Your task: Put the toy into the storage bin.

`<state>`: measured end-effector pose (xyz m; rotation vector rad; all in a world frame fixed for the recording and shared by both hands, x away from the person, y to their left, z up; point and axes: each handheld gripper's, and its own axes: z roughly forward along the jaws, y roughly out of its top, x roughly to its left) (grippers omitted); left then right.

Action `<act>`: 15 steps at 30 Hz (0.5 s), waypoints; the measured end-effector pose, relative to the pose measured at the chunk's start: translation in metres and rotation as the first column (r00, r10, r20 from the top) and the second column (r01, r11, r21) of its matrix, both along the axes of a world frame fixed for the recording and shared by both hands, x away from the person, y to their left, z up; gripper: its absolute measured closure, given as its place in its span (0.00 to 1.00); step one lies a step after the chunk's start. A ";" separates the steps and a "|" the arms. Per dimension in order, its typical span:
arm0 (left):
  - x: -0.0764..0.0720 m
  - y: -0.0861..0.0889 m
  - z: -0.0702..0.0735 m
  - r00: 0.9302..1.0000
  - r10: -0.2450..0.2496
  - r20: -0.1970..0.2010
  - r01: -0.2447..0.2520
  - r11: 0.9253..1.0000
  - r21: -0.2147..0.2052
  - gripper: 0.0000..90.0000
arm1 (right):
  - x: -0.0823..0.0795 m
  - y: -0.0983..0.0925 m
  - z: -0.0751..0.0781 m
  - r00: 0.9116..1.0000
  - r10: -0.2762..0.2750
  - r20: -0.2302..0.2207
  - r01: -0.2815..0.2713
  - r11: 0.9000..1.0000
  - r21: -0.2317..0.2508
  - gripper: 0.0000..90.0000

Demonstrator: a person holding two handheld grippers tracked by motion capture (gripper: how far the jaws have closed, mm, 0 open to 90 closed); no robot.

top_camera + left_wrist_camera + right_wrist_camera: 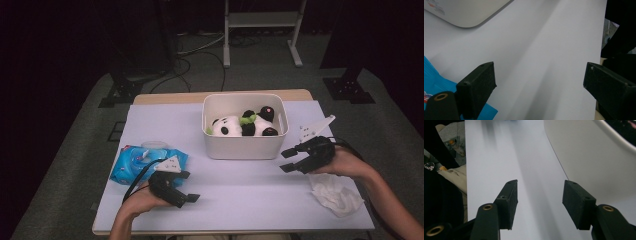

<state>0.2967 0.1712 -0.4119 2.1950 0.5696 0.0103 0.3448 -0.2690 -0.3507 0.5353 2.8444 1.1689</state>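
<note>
The left gripper (192, 198) rests low on the desk (240, 185), jaws released and empty, just beside a blue wipes pack (131, 164). Farther right, the right gripper (286, 160) hovers released and empty, near the white bin (243, 146) holding a plush panda (242, 125).

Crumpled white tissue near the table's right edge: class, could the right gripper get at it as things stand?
Probably yes. The crumpled white tissue lies bare on the table beside the right gripper, whose jaws stand open and empty; nothing covers it, though the gripper points away towards the white bin.
</note>
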 end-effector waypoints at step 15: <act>0.000 0.001 -0.001 1.000 -0.004 -0.002 0.004 1.000 0.010 0.11 | -0.010 -0.003 -0.022 0.999 -0.011 -0.031 0.012 1.000 0.016 0.49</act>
